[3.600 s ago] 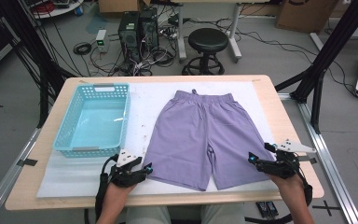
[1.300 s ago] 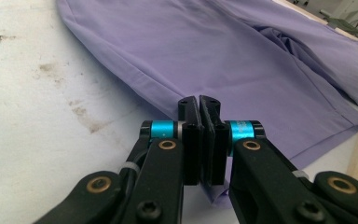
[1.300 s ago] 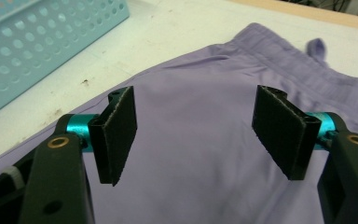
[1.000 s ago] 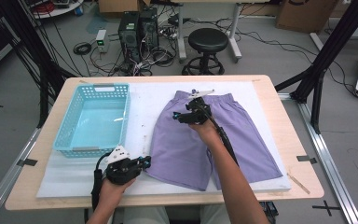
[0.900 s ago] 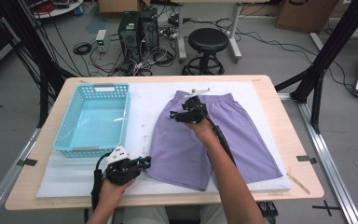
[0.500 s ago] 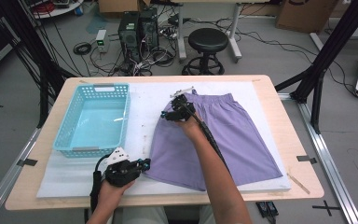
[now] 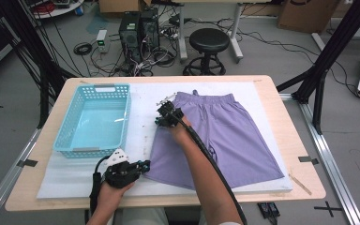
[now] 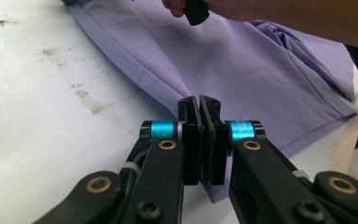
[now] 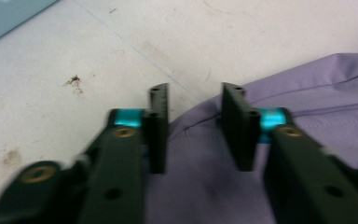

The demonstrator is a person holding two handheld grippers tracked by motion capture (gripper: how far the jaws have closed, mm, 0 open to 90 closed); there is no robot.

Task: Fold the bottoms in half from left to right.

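The left gripper (image 7: 140,166) is clamped on the near left hem corner of the purple fabric shorts (image 7: 225,136), which lie flat mid-table. The right gripper (image 7: 165,116) has swung over to the waistband's left corner, jaws just closing around fabric but not pinching yet, so a fold looks next. Farther left, the light blue plastic basket (image 7: 65,140) sits empty.

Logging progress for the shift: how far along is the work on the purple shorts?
Early stage. Done: left tool is shut on the shorts' hem corner. In hand: right tool, jaws just closing, straddles the waistband corner, fabric between them. Left: lifting or folding; the blue basket holds nothing.
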